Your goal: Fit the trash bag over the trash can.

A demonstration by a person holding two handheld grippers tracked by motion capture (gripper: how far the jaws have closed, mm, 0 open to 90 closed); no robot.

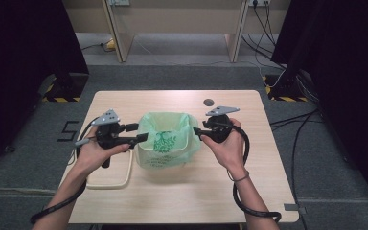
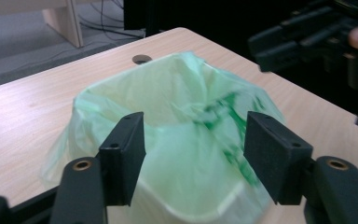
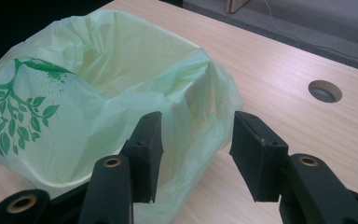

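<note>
The left gripper (image 1: 141,137), a black two-jaw tool with a grey three-cornered plate on top, is held in the person's left hand (image 1: 96,152) with its jaws spread wide and nothing pinched between them. In the left gripper view its two black pads (image 2: 123,156) stand apart on either side of the near rim of the pale green plastic bag (image 2: 177,121) that lines a small white bin (image 1: 165,139); the film lies between them, but neither pad presses on it.

Across the bin, the right gripper (image 1: 196,131) in the right hand (image 1: 227,151) is also wide, with nothing clamped. Its tips sit just beside the opposite edge of the bag. In the right gripper view the folded-over green film (image 3: 121,93), printed with a dark green tree, hangs just ahead of the jaws, between them and slightly to one side.

The bin stands between the two grippers on the light wooden table (image 1: 249,191). Beneath the left hand a cream rounded-rectangle frame (image 1: 120,184) lies flat on the table. Beyond the right gripper a round cable hole (image 1: 209,101) is cut into the tabletop.
</note>
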